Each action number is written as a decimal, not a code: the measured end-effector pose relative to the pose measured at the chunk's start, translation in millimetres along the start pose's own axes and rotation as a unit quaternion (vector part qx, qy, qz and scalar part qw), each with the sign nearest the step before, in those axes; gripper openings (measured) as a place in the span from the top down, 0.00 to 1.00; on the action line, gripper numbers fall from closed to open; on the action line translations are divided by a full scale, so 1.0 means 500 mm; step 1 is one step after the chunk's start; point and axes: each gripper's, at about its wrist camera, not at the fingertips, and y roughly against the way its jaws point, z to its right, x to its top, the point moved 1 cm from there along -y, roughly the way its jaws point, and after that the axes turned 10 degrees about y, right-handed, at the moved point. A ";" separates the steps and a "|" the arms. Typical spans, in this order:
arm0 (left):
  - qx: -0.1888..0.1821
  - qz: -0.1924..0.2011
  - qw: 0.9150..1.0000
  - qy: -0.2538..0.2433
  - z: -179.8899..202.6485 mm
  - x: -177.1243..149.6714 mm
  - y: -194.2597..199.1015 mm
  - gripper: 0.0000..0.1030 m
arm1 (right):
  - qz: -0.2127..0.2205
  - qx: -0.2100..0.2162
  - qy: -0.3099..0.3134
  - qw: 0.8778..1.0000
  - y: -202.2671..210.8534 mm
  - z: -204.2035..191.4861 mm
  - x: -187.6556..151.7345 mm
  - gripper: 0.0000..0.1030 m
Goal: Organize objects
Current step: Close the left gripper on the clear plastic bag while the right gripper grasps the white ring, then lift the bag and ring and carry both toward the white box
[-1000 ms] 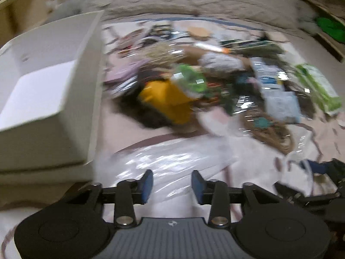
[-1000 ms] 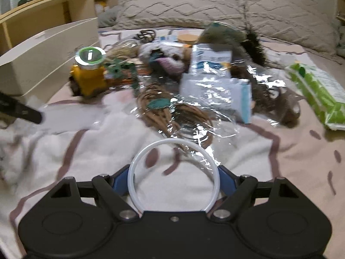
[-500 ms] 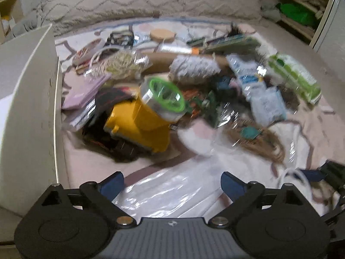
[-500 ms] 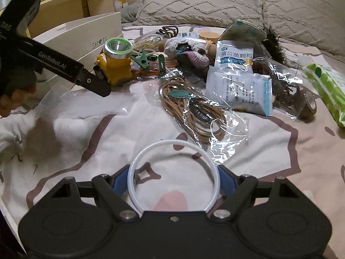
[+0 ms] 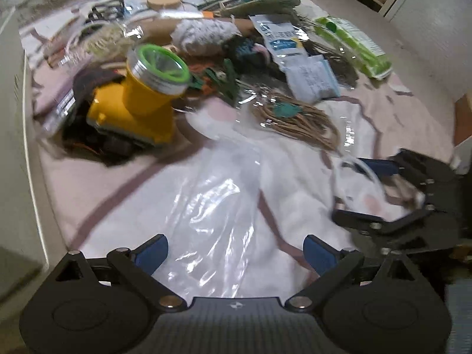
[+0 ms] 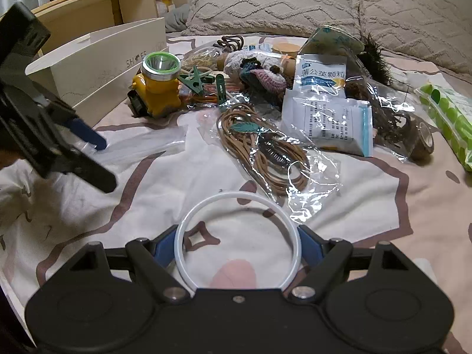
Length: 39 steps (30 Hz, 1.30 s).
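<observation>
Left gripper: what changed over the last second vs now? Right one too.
The left gripper went from nearly shut to wide open, holding nothing, and swung away from the white box toward the clear plastic bag, which now lies below its fingers. It has entered the right wrist view. The right gripper stays shut on the white ring. The pile, including the yellow flashlight, looks unmoved.

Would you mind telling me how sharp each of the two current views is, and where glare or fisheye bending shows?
Left wrist view: motion-smeared, the yellow flashlight soft-edged; glare streaks on the clear plastic bag; the white box edge bows. Right wrist view: sharp, print on the medicine packet legible; glints on the cellophane over the brown cords; the white ring in the right gripper is crisp.
</observation>
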 end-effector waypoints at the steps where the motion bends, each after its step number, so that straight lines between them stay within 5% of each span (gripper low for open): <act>1: -0.004 -0.003 1.000 0.003 0.001 -0.001 0.002 0.07 | 0.001 -0.001 0.000 1.000 0.001 -0.002 0.000 0.18; 8: 0.058 0.016 0.998 -0.014 0.021 -0.008 -0.009 0.33 | -0.001 -0.007 -0.002 1.000 0.005 -0.008 0.002 0.18; 13: 0.116 0.009 0.992 -0.054 0.031 -0.011 -0.026 0.38 | -0.004 -0.006 -0.006 1.000 0.011 -0.010 0.005 0.19; 25: 0.124 0.014 0.992 -0.006 0.021 0.001 -0.008 0.69 | -0.004 0.000 -0.004 1.000 0.022 -0.023 0.017 0.19; 39: 0.111 0.043 0.993 -0.014 0.053 -0.005 0.027 0.73 | 0.014 -0.003 -0.012 1.000 0.043 -0.024 0.044 0.19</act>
